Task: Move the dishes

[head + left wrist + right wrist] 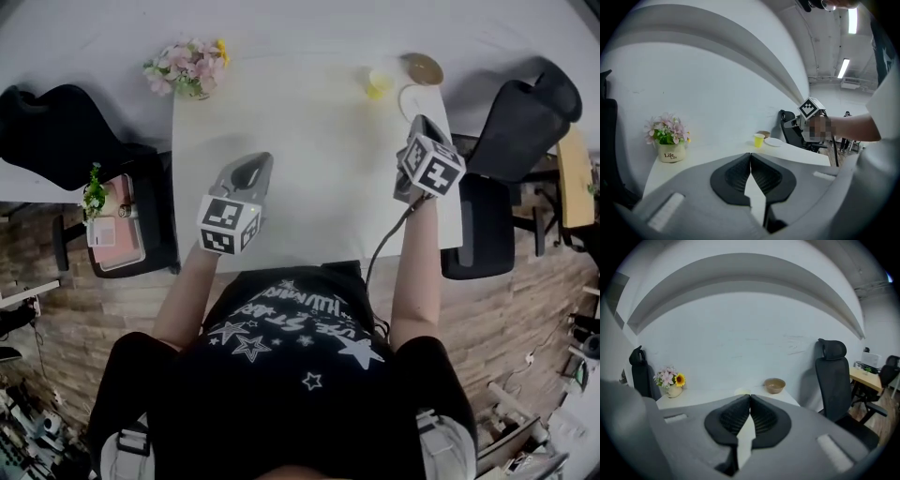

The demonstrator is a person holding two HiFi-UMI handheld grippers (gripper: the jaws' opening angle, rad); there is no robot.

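The dishes stand at the far right corner of the white table [309, 159]: a yellow cup [378, 82], a brown bowl [424, 67] and a white plate [410, 99]. In the left gripper view the cup [759, 139], plate [773, 142] and bowl [763, 134] lie far ahead to the right. The right gripper view shows the bowl [775, 385] and the cup's rim [742, 392] just beyond the jaws. My left gripper [251, 163] hovers over the table's near left part, shut and empty. My right gripper [419, 122] is just short of the plate, also shut and empty.
A flower pot [187, 67] stands at the table's far left corner. Black office chairs sit at the left [66, 131] and at the right [525, 122]. A second chair seat [487, 230] is by the table's right edge. A cable hangs from the right gripper.
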